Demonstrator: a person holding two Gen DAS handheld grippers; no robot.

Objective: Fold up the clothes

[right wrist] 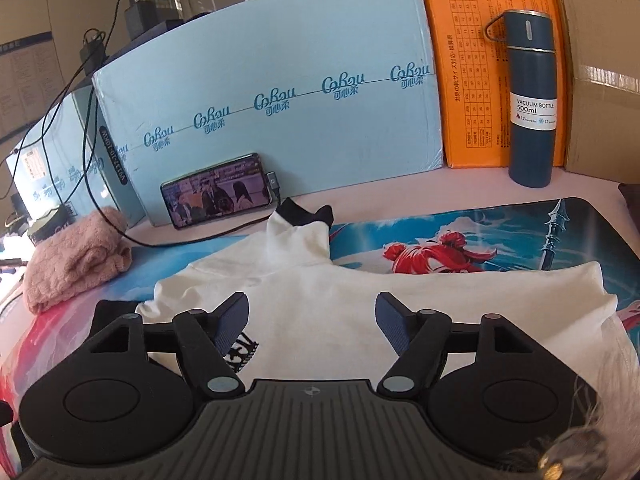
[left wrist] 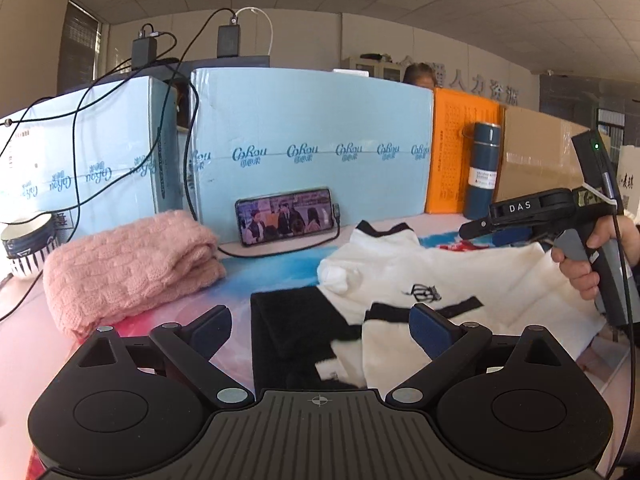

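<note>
Both claws are released: left claw [left wrist: 320, 330] at lower centre over the white sweater's [left wrist: 440, 276] black cuff, right claw [right wrist: 312, 320] above its body. Pinching one layer could drag the sweater, I judge, undoing the folded sleeve.

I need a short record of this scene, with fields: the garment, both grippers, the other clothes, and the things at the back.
garment: white sweater with black trim, lying partly folded on the printed mat
left gripper: open, above the sweater's black-edged part, holding nothing
right gripper: open, over the white body, holding nothing
other clothes: pink knit, folded, beside the sweater
at the back: phone leaning on the blue box, screen on; blue vacuum bottle upright before the orange box
</note>
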